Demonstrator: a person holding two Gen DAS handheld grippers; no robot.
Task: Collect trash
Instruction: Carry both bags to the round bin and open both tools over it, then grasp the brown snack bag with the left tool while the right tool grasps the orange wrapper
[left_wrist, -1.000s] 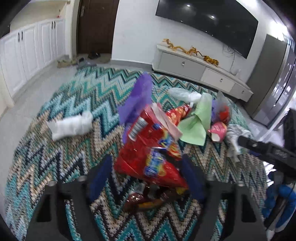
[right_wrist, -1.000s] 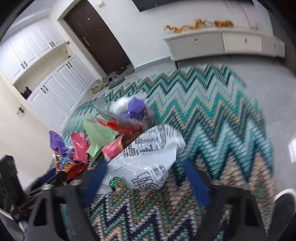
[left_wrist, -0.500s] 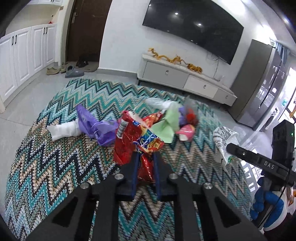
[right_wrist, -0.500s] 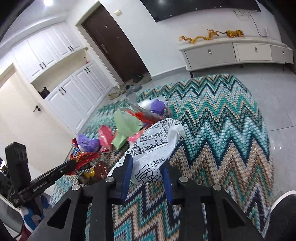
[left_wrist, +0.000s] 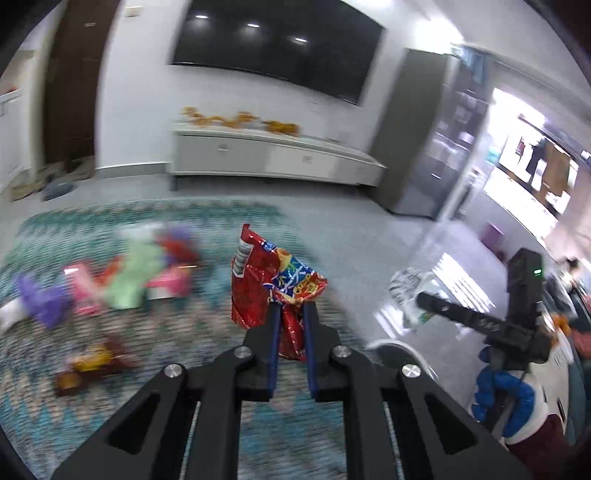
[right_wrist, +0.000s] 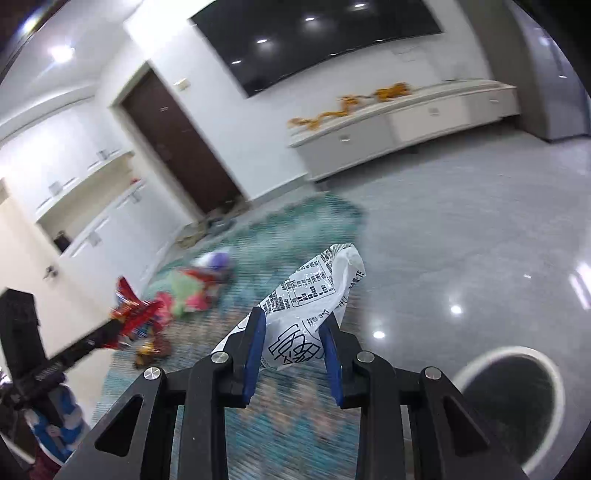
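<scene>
My left gripper (left_wrist: 291, 314) is shut on a crumpled red snack bag (left_wrist: 266, 280), held up off the zigzag rug (left_wrist: 110, 369). A white printed plastic bag (right_wrist: 317, 295) hangs in the air, with my right gripper (right_wrist: 293, 325) shut on it. Across each wrist view the other gripper shows with its load: the white bag (left_wrist: 410, 291) at the right, the red bag (right_wrist: 133, 310) at the left. A round bin with a white rim (right_wrist: 550, 373) stands on the grey floor, below and to the right of the right gripper. More trash (left_wrist: 129, 280) lies blurred on the rug.
A brown and yellow wrapper (left_wrist: 85, 365) lies apart near the rug's front. A low white TV cabinet (left_wrist: 273, 155) runs along the far wall under a black screen. A dark door (right_wrist: 177, 140) and white cupboards stand at the left. A blue-gloved hand (left_wrist: 502, 402) holds the right gripper.
Both grippers closed on their bags, lifted them off the rug and swung right, away from the trash pile. The bin has come into the right wrist view.
</scene>
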